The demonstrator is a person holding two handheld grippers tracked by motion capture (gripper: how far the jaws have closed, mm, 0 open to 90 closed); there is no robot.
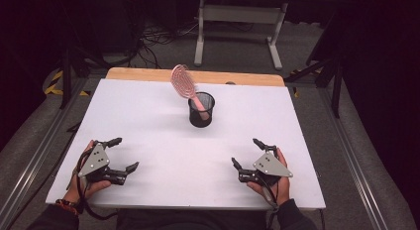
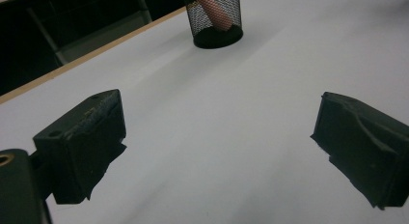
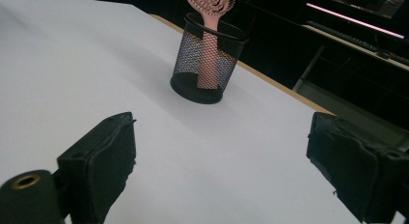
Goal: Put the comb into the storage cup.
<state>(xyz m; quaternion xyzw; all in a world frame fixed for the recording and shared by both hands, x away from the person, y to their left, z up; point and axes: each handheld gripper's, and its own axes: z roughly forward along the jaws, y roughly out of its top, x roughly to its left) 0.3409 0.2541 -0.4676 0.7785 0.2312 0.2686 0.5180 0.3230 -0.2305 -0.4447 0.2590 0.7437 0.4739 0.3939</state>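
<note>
I am holding my left gripper [image 1: 127,153] low over the near left part of the white table [image 1: 148,121], my left hand [image 1: 84,173] wrapped around it from behind. Its jaws are standing wide apart and gripping nothing; in the left gripper view I am seeing only bare white surface between the two black pads [image 2: 87,142]. The grey three-cornered plate on top is facing up, and the cable is trailing off toward my sleeve at the table's near edge.

Moving toward the middle, the black mesh cup [image 1: 201,110] is standing upright on the far half of the table, well apart from both grippers. The pink hairbrush [image 1: 185,84] is sitting in it handle down, its oval head sticking up above the rim and leaning to the left and away from me. In the right gripper view the handle is showing through the mesh, resting against the cup's wall.

On the right, I am holding my right gripper [image 1: 245,151] over the near right part of the table, my right hand [image 1: 277,180] behind it. Its jaws are also spread wide and empty, pointing toward the cup, with plain tabletop between them.
</note>
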